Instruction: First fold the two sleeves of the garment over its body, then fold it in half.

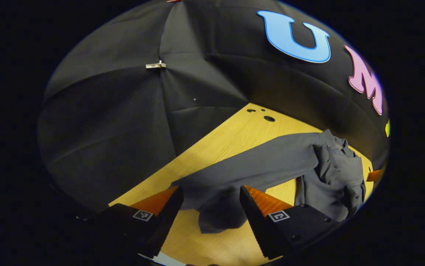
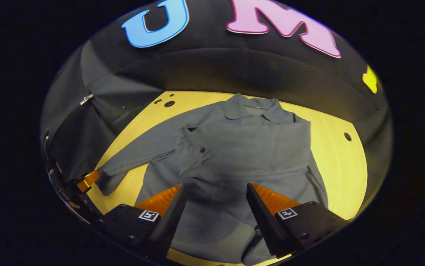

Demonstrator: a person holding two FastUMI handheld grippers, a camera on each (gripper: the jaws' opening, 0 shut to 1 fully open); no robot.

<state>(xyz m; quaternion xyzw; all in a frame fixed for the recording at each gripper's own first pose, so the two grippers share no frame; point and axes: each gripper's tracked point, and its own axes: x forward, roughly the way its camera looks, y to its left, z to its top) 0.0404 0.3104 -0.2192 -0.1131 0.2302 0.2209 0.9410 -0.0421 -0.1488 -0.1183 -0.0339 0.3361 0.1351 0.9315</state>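
Observation:
A grey collared shirt (image 2: 249,147) lies flat on the wooden table (image 2: 338,159), collar toward the far wall. One sleeve is folded across the body, its buttoned cuff (image 2: 197,146) near the chest. The other sleeve (image 2: 142,151) stretches out to the table's left edge. My left gripper (image 1: 210,190) is open, and that sleeve's cuff (image 1: 218,210) lies between its fingers without being pinched. In the right gripper view the left gripper (image 2: 86,181) sits right at the cuff's end. My right gripper (image 2: 216,186) is open above the shirt's lower body.
The table (image 1: 234,140) has round holes (image 1: 269,118) near its far corner and another hole (image 2: 347,136) on the right. Black cloth walls close in behind and to the left, with a metal clip (image 1: 156,65) on a seam. Bare wood shows right of the shirt.

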